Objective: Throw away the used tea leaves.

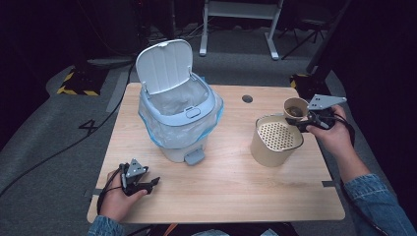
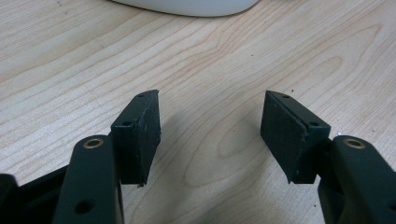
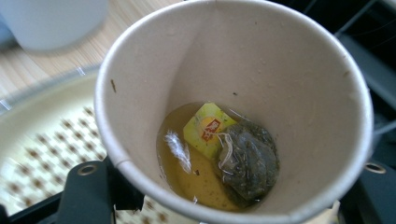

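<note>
The pedal bin [image 1: 178, 110] stands toward the far left of the wooden table [image 1: 221, 191], its lid [image 1: 163, 65] tipped up and back and a clear liner folded over its rim. To the right of the bin, well apart from it, sits a round cream container [image 1: 273, 142] topped by a perforated strainer plate [image 1: 276, 135]; nothing stands on the bare wood between the two. Farther from the bin still, just beyond the container's right rim, the right gripper [image 1: 304, 121] holds a paper cup [image 1: 295, 108] above the table, tilted slightly toward the container, its jaws spread to the cup's width and pressing on its lower wall. The left gripper [image 1: 147, 186] rests near the table's front edge, in front of the bin and to its left, jaws wide apart and gripping nothing. The right gripper view looks down into the paper cup [image 3: 233, 93] and shows what the high view cannot: a shallow pool of yellowish tea, a soaked tea bag [image 3: 247, 161] and its yellow tag [image 3: 205, 128] lying at the bottom, with the strainer plate [image 3: 51, 149] below the cup's rim. The left gripper view shows bare wood grain between the black pads [image 2: 140, 135] and the bin's white base [image 2: 187, 5] at the top edge.
</note>
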